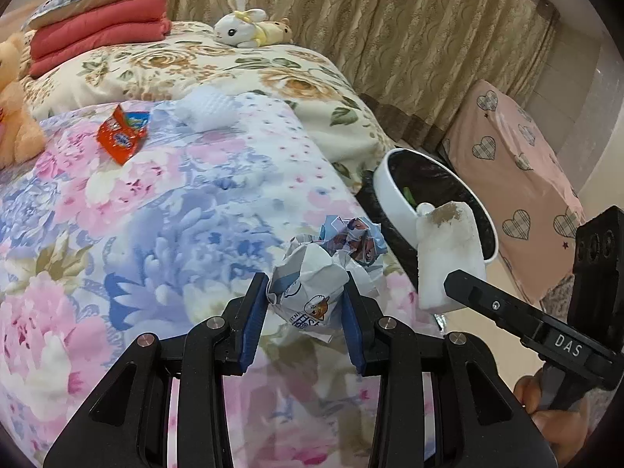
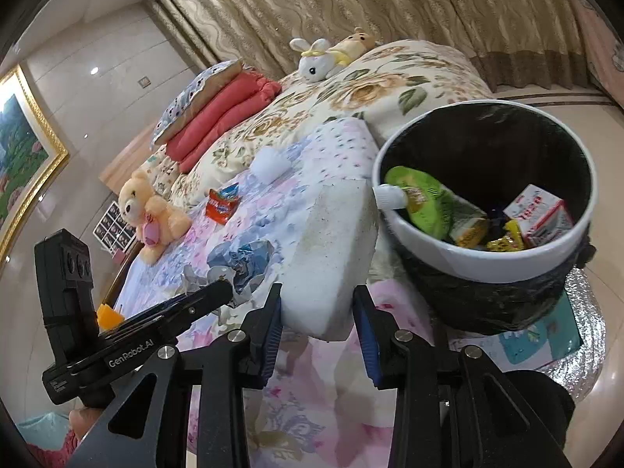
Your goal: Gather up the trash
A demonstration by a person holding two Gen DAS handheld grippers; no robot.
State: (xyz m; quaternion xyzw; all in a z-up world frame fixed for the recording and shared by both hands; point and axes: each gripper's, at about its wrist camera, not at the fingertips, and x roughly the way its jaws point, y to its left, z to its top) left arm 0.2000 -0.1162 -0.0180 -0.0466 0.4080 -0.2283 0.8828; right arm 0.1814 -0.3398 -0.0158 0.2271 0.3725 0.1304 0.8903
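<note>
Trash is the subject: a crumpled ball of printed white-and-blue paper [image 1: 325, 269] sits pinched between the blue pads of the left gripper [image 1: 306, 312], just above a pastel floral quilt [image 1: 156, 234] on a bed. The right gripper [image 2: 318, 319] holds a white foam block [image 2: 327, 249], its jaws closed against the block's sides, beside a round white bin lined with a black bag [image 2: 487, 269]. The bin stands on the floor at the bed's edge, within easy reach of both grippers, and already holds a green pouch [image 2: 421, 199] and small boxes. Both pieces seem held up ready for dropping in. Farther up the quilt, an orange snack wrapper [image 1: 123, 136] and a white wad of tissue [image 1: 208, 111] remain, well apart from the bin. Plush toys and folded red blankets [image 1: 97, 31] rest near the head.
</note>
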